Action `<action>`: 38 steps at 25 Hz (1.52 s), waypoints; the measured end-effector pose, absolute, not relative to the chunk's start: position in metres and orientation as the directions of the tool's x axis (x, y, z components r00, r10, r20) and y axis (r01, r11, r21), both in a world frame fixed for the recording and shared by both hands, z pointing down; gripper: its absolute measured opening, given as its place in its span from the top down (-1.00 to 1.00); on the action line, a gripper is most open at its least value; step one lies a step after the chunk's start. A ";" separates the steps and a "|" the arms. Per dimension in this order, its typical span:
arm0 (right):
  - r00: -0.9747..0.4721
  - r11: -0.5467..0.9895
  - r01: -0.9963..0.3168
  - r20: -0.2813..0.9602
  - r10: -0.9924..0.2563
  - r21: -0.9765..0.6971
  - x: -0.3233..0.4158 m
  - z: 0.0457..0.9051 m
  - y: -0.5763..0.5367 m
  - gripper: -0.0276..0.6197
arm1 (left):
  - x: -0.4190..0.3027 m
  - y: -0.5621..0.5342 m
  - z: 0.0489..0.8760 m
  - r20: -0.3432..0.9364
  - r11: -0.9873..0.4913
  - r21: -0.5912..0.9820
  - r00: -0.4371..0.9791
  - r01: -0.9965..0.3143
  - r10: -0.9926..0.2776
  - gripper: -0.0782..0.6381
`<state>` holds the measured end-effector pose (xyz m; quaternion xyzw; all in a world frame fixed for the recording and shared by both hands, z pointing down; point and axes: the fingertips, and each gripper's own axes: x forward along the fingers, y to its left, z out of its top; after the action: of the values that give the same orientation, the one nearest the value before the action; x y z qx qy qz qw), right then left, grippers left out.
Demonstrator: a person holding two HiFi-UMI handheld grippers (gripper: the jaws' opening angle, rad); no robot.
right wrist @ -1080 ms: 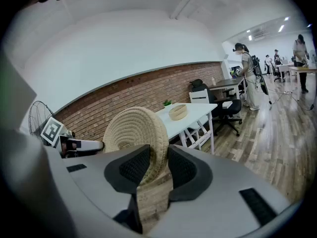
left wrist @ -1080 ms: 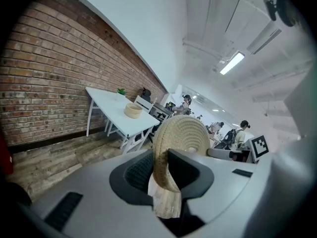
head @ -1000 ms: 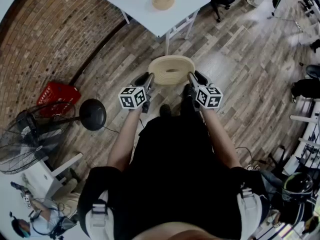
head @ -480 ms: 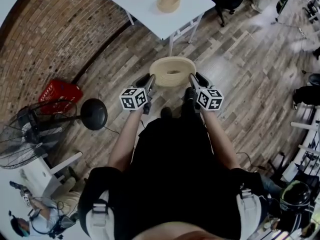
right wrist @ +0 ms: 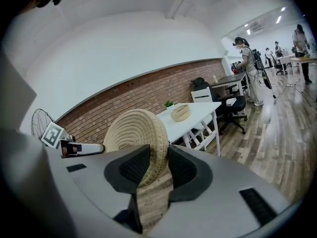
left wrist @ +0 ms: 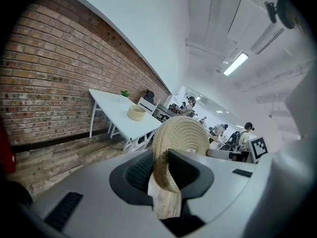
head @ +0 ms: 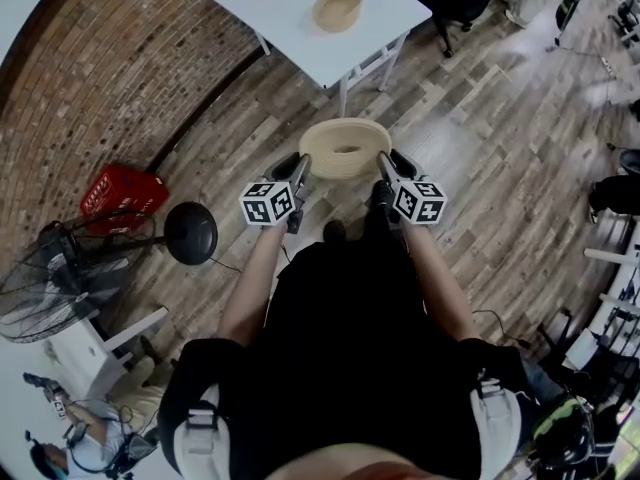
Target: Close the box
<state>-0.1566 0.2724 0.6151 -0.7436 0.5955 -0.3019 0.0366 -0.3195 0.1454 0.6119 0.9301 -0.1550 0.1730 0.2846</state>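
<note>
Between my two sets of tongs hangs the round woven lid (head: 345, 149), above the wooden floor (head: 470, 168) before my feet. My left tongs (head: 300, 163) pinch its left rim and my right tongs (head: 383, 163) pinch its right. It lies about level, broad face up. Ahead and well apart, the woven box (head: 337, 8) sits open on the white counter (head: 385, 18). A red crate (head: 118, 193) and a fan (head: 50, 278) stand to my left by the brick wall (head: 100, 68).

The head view looks steeply down from above the person, taking in the left tool (head: 300, 163) and the right tool (head: 384, 161), with the wooden floor (head: 480, 168) well below. Each tool view rides close behind its own jaws and faces out across the room (wide-angle, so straight lines bend). All three views share the woven lid (head: 345, 148) and the white counter (head: 300, 18).
</note>
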 end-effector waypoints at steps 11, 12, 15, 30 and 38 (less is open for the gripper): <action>0.087 -0.275 -0.855 0.402 -0.911 -0.440 -0.121 0.614 0.240 0.56 | -0.286 0.117 0.608 0.426 -0.778 0.462 0.876 -0.425 -0.225 0.49; 0.085 -0.274 -0.855 0.403 -0.911 -0.441 -0.116 0.614 0.238 0.56 | -0.282 0.115 0.607 0.427 -0.778 0.462 0.876 -0.426 -0.227 0.49; 0.074 -0.267 -0.854 0.403 -0.912 -0.447 -0.102 0.614 0.229 0.56 | -0.269 0.109 0.605 0.429 -0.774 0.462 0.873 -0.434 -0.233 0.49; -0.003 -0.197 -0.875 0.412 -0.911 -0.442 -0.020 0.606 0.183 0.56 | -0.196 0.075 0.599 0.425 -0.730 0.467 0.851 -0.499 -0.310 0.49; -0.067 -0.141 -0.884 0.421 -0.905 -0.445 0.028 0.609 0.171 0.56 | -0.153 0.073 0.600 0.427 -0.692 0.467 0.826 -0.550 -0.368 0.49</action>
<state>0.0282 0.1709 0.6087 -0.6827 0.6551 -0.3234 0.0157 -0.1529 0.0732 0.5995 0.9073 -0.2529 0.1516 0.2998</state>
